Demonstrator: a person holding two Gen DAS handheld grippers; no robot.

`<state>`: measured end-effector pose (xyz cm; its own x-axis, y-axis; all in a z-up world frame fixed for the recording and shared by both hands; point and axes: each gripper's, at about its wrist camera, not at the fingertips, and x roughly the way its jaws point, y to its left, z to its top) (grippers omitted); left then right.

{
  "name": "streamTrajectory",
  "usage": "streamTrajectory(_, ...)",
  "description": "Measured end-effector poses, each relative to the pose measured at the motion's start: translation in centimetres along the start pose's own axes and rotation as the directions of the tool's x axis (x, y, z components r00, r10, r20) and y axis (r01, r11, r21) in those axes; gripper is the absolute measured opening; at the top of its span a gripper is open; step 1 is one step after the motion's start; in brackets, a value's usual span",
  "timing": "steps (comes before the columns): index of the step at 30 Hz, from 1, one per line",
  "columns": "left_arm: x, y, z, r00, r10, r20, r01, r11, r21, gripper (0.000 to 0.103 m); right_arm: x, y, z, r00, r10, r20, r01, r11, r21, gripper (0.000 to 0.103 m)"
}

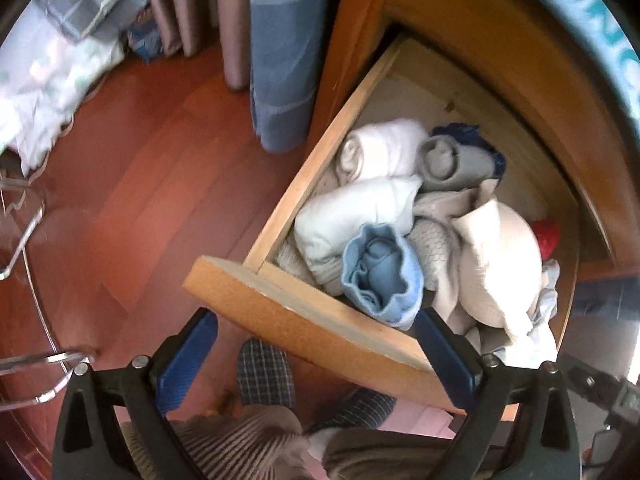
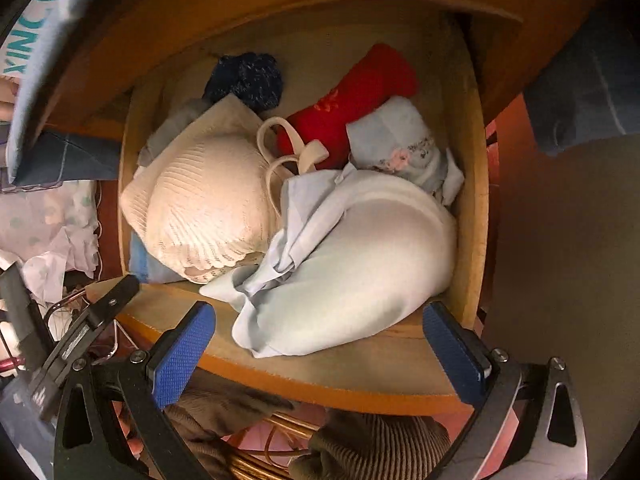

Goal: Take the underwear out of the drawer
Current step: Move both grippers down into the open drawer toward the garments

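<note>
Above the open drawer (image 2: 474, 184), both the left gripper (image 1: 316, 344) and right gripper (image 2: 320, 336) hover with fingers spread, holding nothing. Inside the drawer, the cream bra (image 2: 200, 208), pale-blue underwear (image 2: 352, 260) and rolled garments remain; nothing is out yet.

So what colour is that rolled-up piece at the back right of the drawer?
Bright red, with a small orange motif. The right wrist view shows it best.

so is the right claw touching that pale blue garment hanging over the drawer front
Apart. The right wrist view shows the right claw open, its blue pads either side of the pale blue garment, with bare drawer front visible between each pad and the cloth.
</note>
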<state>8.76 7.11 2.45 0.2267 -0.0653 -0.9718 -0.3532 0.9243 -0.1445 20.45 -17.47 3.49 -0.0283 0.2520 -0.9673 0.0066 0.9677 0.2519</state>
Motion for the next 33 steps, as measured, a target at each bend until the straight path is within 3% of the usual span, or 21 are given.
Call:
streamTrajectory(5,-3.1,-0.3,-0.4,0.994,-0.001,0.114,-0.008,0.997,0.080,0.101,1.4,0.1,-0.1,0.999,-0.024,-0.035,0.024,1.000,-0.006,0.103)
streamTrajectory(10,-4.9,-0.5,0.2,0.983,-0.033,0.180,0.003,0.986,0.168,0.101,3.0,0.3,0.1,0.996,-0.060,-0.063,0.059,0.998,-0.019,0.103)
streamTrajectory(17,-4.1,-2.0,1.5,0.984,-0.108,0.145,0.068,0.964,0.257,0.101,5.6,0.2,1.0,0.988,-0.127,-0.091,0.125,0.992,-0.034,0.103)
streamTrajectory(25,-1.9,-3.7,2.1,0.990,-0.131,0.059,0.106,0.942,0.318,0.101,8.7,-0.6,1.4,0.980,-0.155,-0.126,0.151,0.988,-0.034,0.102)
streamTrajectory(27,-1.4,-4.1,2.4,0.988,-0.152,0.032,0.134,0.940,0.313,0.101,9.2,-1.0,1.0,0.980,-0.150,-0.128,0.148,0.989,-0.025,0.095)
streamTrajectory(33,0.2,-5.9,3.2,0.985,-0.168,-0.048,0.174,0.940,0.295,0.101,9.2,-1.4,-0.1,0.980,-0.174,-0.098,0.170,0.985,-0.041,0.061)
